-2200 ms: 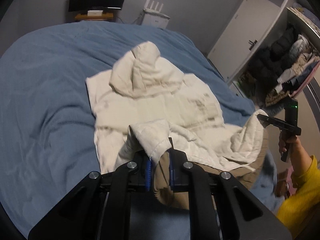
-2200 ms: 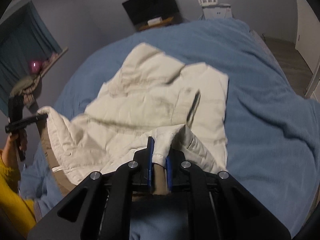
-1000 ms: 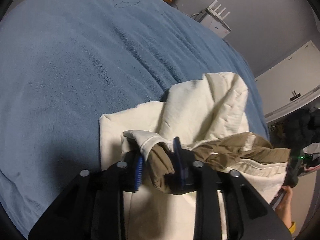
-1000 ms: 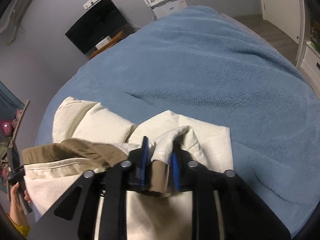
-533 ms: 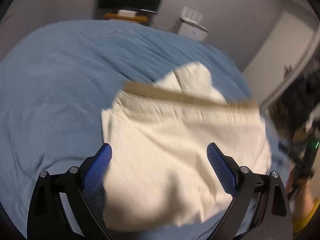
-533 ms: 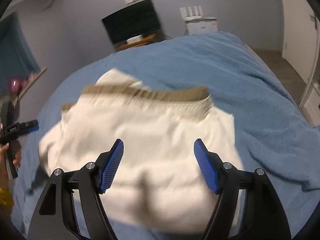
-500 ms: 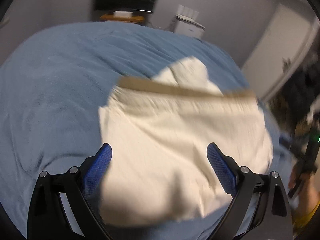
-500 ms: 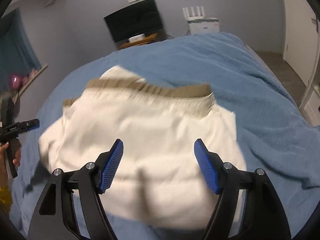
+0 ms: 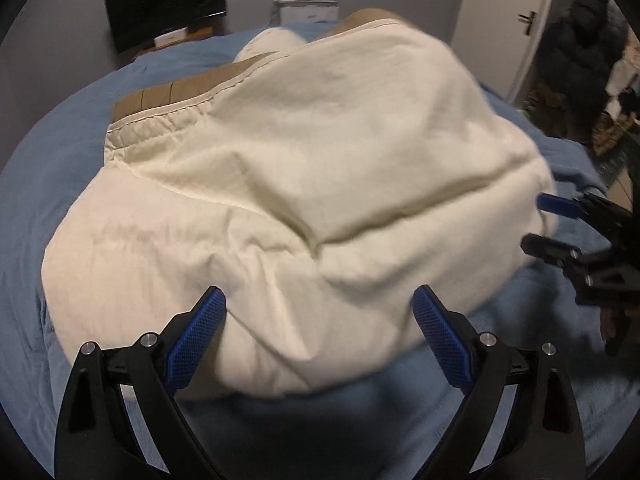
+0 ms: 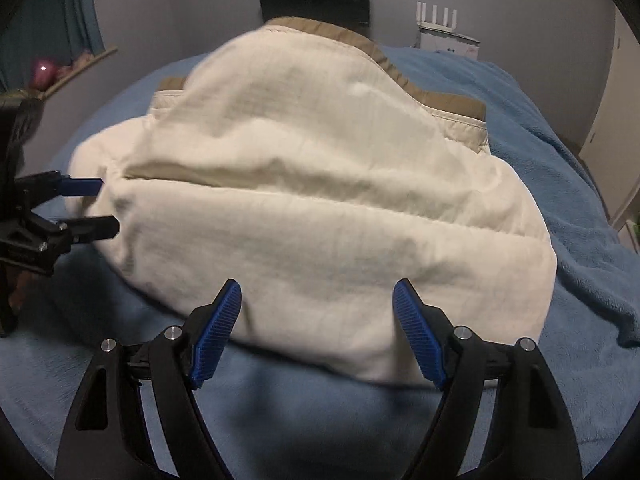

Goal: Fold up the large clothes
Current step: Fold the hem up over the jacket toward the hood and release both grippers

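Observation:
A cream hooded garment [image 9: 304, 168] with a tan hem band [image 9: 176, 90] lies folded over in a puffy mound on the blue bed [image 9: 44, 152]. It also shows in the right wrist view [image 10: 320, 208], its tan band [image 10: 404, 76] at the far side. My left gripper [image 9: 320, 324] is open and empty at the mound's near edge. My right gripper [image 10: 318, 316] is open and empty at the near edge too. Each gripper shows in the other's view, the right one [image 9: 560, 224] and the left one [image 10: 76, 208], both open beside the garment.
A dark TV [image 9: 166, 26] and a white router [image 9: 306, 0] stand beyond the bed. A white door [image 9: 508, 20] and hanging clothes [image 9: 580, 48] are to the right. A teal curtain [image 10: 68, 20] and a shelf with a pink object [image 10: 44, 74] are to the left. The blue blanket [image 10: 560, 184] surrounds the garment.
Both grippers carried the tan hem forward over the garment, then opened and let go. Since then they have drawn back and lower toward the near edge; the folded garment now fills both views.

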`<action>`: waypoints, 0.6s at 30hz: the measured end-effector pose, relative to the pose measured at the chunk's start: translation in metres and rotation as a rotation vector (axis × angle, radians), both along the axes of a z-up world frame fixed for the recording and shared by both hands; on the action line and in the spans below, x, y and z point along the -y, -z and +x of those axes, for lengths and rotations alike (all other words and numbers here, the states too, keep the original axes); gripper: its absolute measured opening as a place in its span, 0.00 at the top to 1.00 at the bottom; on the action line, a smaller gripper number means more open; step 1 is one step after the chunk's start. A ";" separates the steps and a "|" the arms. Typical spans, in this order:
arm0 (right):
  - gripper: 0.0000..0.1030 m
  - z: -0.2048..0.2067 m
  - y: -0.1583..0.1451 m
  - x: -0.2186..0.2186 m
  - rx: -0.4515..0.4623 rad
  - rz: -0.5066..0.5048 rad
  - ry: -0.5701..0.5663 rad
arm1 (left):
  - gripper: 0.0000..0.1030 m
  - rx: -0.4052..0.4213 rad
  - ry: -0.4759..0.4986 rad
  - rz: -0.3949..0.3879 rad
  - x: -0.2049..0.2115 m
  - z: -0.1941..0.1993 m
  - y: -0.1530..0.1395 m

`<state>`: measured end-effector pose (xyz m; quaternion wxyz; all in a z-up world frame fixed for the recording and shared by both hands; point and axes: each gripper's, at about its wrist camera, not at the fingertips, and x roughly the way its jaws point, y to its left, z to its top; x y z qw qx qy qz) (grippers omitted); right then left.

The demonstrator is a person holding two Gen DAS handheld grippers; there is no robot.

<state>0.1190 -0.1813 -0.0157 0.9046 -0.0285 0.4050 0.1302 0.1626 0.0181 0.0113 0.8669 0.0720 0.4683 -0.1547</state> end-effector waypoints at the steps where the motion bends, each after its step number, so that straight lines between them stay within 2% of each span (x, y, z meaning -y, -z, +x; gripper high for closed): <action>1: 0.27 0.005 0.002 0.001 0.002 -0.002 0.013 | 0.12 0.008 -0.007 0.012 0.002 0.007 0.002; 5: 0.27 0.035 0.005 0.005 0.006 0.034 0.073 | 0.10 0.055 -0.009 0.085 0.011 0.037 0.005; 7: 0.27 0.054 0.003 0.008 0.009 0.044 0.104 | 0.09 0.048 -0.029 0.080 0.010 0.056 0.006; 11: 0.27 0.098 0.002 0.008 -0.008 0.067 0.149 | 0.06 -0.024 -0.077 0.059 0.005 0.102 0.014; 14: 0.26 0.127 0.001 0.010 -0.022 0.077 0.188 | 0.06 0.007 -0.116 0.098 0.005 0.127 0.011; 18: 0.25 0.166 -0.002 0.009 -0.048 0.077 0.225 | 0.06 0.001 -0.190 0.096 0.000 0.161 0.005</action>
